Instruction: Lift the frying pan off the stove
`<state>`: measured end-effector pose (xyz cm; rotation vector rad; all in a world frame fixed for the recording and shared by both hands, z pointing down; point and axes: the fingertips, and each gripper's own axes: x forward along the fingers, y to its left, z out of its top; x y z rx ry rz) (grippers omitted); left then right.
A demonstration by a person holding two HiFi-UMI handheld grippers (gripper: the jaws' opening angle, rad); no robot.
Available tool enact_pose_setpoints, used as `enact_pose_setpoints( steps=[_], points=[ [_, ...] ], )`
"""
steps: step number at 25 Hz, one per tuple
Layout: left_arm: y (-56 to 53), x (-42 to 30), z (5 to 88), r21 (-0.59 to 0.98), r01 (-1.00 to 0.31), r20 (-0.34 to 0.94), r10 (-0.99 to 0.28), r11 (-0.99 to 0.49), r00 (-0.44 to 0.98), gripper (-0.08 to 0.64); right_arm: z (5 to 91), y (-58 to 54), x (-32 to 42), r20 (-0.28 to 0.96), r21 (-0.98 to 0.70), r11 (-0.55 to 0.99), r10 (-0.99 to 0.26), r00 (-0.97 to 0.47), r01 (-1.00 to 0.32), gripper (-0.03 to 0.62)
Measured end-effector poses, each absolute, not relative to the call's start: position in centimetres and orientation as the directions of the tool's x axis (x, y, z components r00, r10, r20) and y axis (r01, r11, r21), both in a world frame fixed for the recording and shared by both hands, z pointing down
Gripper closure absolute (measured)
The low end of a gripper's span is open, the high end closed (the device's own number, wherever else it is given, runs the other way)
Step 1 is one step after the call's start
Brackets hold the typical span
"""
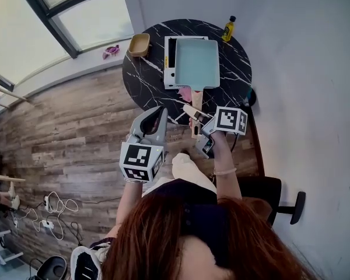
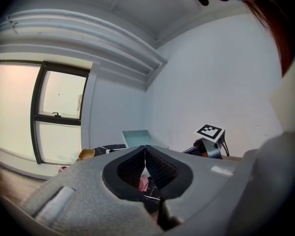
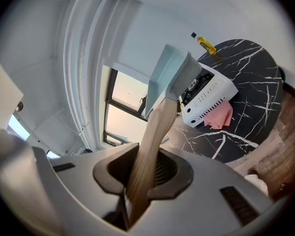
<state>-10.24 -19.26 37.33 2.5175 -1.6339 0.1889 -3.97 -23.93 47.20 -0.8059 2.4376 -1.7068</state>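
bench: round, dark marble, carries the white stove. frying pan: teal, appears raised and tilted just above the stove. right tongs: clamped on the wooden handle, bearing the pan's weight. left tongs: closed, empty, held clear.

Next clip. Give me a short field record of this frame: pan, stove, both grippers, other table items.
pan: teal square frying pan, raised and tilted over the stove
stove: white stove on round black marble table
right gripper: shut on the pan's wooden handle
left gripper: shut, empty, short of the table
other: oil bottle, wooden bowl, pink cloth
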Motion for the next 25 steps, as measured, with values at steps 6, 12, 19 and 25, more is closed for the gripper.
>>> enact_pose_setpoints(
  steps=[6,12,19,25],
  points=[
    [-15.6,-10.1,36.0,0.032,-0.905,0.155,-0.893,-0.424,0.423,0.546,45.6,-20.3,-3.9,0.238,-0.881,0.269,-0.461,-0.855,-0.390,0.516],
    [-13.3,-10.5,35.7,0.024,-0.900,0.141,-0.890,-0.435,0.434,0.546,45.0,-17.6,-4.2,0.238,-0.876,0.273,-0.469,-0.850,-0.397,0.515],
    [-8.4,-11.1,33.9,0.014,-0.900,0.110,-0.894,-0.436,0.435,0.546,42.6,-12.1,-4.4,0.219,-0.870,0.299,-0.477,-0.851,-0.391,0.516],
    [-7.1,-11.3,33.6,0.016,-0.899,0.097,-0.894,-0.438,0.437,0.546,41.5,-10.3,-4.8,0.206,-0.870,0.313,-0.474,-0.856,-0.382,0.515]
  ],
)
